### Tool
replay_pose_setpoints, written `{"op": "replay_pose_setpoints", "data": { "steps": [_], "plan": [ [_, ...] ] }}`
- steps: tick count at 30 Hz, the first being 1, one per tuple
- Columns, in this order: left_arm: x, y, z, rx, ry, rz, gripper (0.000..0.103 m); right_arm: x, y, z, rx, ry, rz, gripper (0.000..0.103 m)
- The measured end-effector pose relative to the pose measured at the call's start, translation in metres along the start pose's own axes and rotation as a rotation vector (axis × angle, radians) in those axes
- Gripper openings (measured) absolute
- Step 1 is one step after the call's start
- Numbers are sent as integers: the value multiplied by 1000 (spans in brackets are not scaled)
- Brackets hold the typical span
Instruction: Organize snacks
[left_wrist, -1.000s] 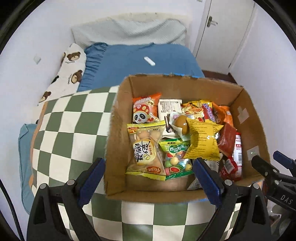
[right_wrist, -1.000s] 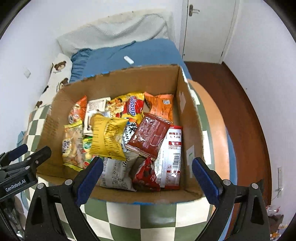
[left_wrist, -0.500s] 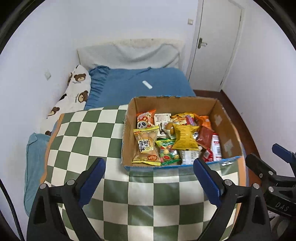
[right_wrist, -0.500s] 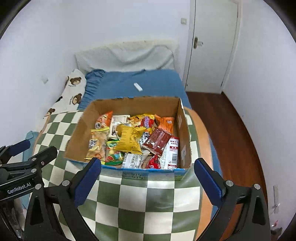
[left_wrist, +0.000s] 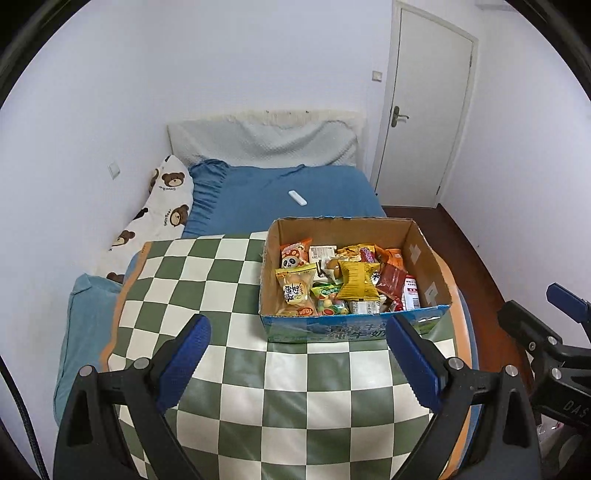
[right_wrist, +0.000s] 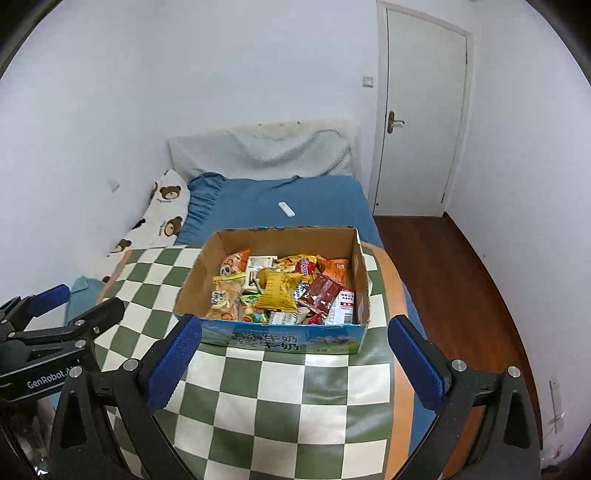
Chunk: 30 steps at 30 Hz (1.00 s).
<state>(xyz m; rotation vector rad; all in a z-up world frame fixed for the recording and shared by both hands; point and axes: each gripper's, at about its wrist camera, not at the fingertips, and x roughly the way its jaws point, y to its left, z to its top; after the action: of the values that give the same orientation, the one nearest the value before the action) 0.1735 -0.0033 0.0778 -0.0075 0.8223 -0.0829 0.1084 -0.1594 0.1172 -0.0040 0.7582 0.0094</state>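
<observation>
The left two-finger gripper with blue pads (left_wrist: 297, 363) and the right two-finger gripper with blue pads (right_wrist: 293, 363) both hover with fingers spread wide, holding nothing, above bare green-and-white checkered cloth (left_wrist: 280, 398). Beyond them sits the open brown cardboard box (right_wrist: 192, 275), heaped with mixed snack packets (left_wrist: 343, 282), near the cloth's far right edge. Behind lies a blue bedsheet (left_wrist: 266, 192) with a small white object (left_wrist: 297, 198), perhaps a remote, then a white closed door (right_wrist: 421, 122).
</observation>
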Motion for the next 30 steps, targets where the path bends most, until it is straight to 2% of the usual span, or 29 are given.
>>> {"op": "replay_pose_setpoints", "data": {
  "steps": [9,11,13,22,30],
  "plan": [
    [-19,-3,-7,3,-36,23,97,-21,-4,-7,14,-9,19,103],
    [-16,-4,-6,6,-37,32,103,-18,-7,-7,23,-8,28,103],
    [-13,-7,-6,10,-40,38,103,-15,-9,-8,27,-5,35,103],
    [23,-16,2,19,-25,62,103,13,-21,-6,48,-3,17,103],
    [67,-19,13,14,8,88,103,60,-33,0,65,15,-26,103]
  ]
}}
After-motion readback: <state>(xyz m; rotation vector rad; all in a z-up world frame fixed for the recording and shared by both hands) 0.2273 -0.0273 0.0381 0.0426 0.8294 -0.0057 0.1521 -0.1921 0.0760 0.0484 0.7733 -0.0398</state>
